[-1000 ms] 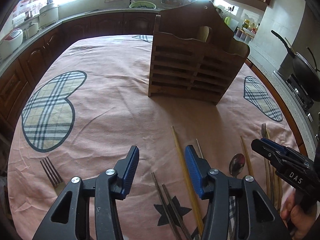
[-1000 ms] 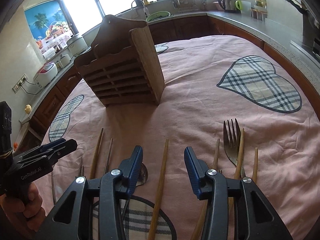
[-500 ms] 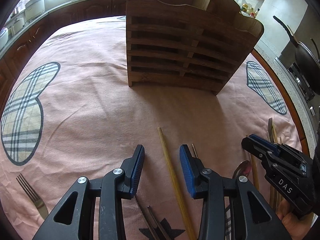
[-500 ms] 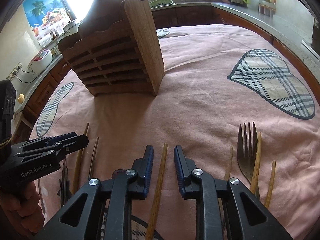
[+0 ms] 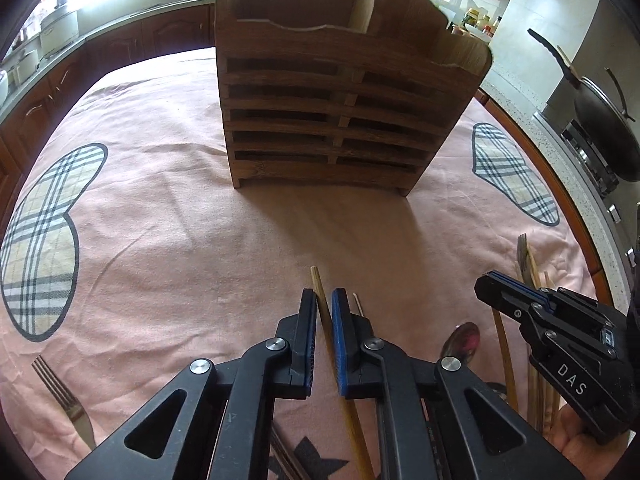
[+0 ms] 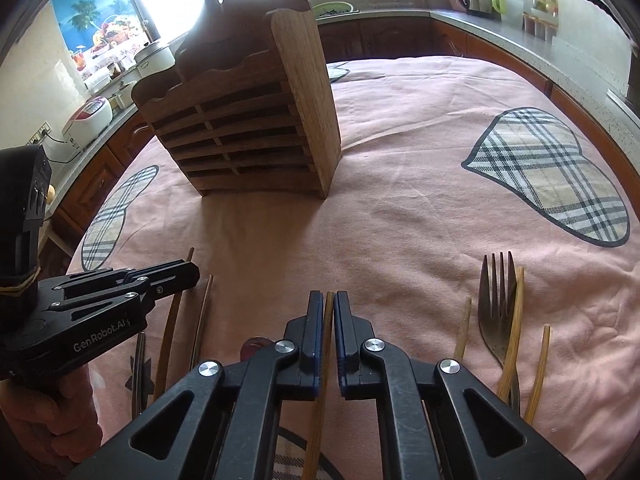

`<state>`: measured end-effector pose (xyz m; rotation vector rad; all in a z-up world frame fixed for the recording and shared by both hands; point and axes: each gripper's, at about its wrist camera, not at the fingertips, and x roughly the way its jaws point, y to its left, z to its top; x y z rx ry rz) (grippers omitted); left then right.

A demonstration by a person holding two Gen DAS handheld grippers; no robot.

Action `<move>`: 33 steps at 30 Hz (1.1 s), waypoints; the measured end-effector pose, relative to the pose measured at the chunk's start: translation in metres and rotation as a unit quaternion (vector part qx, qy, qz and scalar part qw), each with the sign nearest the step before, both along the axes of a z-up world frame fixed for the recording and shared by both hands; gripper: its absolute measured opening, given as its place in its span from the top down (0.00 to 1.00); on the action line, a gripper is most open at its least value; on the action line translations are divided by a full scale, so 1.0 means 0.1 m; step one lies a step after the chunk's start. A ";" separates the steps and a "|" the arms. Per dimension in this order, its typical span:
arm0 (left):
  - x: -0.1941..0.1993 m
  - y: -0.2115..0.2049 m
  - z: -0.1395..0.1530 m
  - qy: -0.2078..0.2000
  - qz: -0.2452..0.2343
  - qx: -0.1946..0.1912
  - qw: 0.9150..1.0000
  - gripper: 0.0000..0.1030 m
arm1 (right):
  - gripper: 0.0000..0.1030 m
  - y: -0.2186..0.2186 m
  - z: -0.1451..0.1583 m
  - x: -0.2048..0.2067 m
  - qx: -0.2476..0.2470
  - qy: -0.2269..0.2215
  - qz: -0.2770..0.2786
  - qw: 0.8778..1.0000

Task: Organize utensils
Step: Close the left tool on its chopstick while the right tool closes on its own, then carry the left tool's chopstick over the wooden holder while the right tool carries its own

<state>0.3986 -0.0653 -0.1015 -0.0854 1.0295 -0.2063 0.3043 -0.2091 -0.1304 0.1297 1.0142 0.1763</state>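
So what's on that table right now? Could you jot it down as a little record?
surface: pink tablecloth with plaid hearts
holder: wooden utensil rack, upright
left tool: closed around a bamboo chopstick
right tool: closed around a wooden chopstick
loose items: dark fork, metal spoon, silver fork, more chopsticks

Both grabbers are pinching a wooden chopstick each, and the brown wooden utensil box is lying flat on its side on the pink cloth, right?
Not quite. The brown slatted wooden utensil box stands upright on the pink tablecloth, not on its side; both wrist views show that. The rest holds: the left gripper closes around one wooden chopstick, and the right gripper around another wooden chopstick.
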 end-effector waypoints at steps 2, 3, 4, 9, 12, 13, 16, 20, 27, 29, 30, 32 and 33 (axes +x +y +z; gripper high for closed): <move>-0.11 0.03 0.10 -0.010 -0.003 -0.011 1.000 0.94 | 0.96 -0.01 0.09 -0.05 0.007 -0.010 -0.001 1.000; -0.17 0.05 0.16 -0.016 -0.003 -0.017 1.000 0.94 | 0.96 -0.02 0.15 -0.08 0.010 -0.016 -0.002 1.000; -0.24 0.09 0.22 -0.021 -0.003 -0.025 0.999 0.94 | 0.96 -0.03 0.20 -0.11 0.013 -0.023 -0.003 1.000; -0.54 0.24 0.52 -0.052 -0.001 -0.054 0.997 0.95 | 0.96 -0.04 0.53 -0.26 0.032 -0.057 0.000 0.998; -0.73 0.37 0.70 -0.070 -0.005 -0.067 0.995 0.95 | 0.96 -0.03 0.73 -0.36 0.036 -0.079 0.001 0.996; -0.80 0.40 0.74 -0.077 -0.007 -0.070 0.995 0.95 | 0.96 -0.03 0.79 -0.40 0.036 -0.086 0.001 0.996; -1.01 0.51 0.90 -0.091 -0.009 -0.078 0.993 0.95 | 0.96 -0.03 0.97 -0.48 0.040 -0.107 0.003 0.993; -1.25 0.66 1.12 -0.109 -0.005 -0.091 0.990 0.96 | 0.96 -0.02 1.17 -0.58 0.039 -0.130 0.003 0.991; -1.45 0.79 1.36 -0.139 0.000 -0.099 0.985 0.96 | 0.96 -0.02 1.39 -0.67 0.041 -0.155 0.003 0.987; -1.49 0.82 1.42 -0.146 0.002 -0.099 0.984 0.96 | 0.96 0.00 1.43 -0.69 0.042 -0.161 0.004 0.986; -1.52 0.83 1.44 -0.149 0.003 -0.100 0.984 0.96 | 0.96 0.00 1.45 -0.70 0.041 -0.165 0.005 0.985; -1.54 0.85 1.48 -0.155 0.005 -0.100 0.983 0.96 | 0.96 0.02 1.49 -0.71 0.043 -0.170 0.007 0.984; -1.55 0.86 1.50 -0.158 0.006 -0.101 0.982 0.96 | 0.96 0.02 1.52 -0.72 0.045 -0.173 0.008 0.984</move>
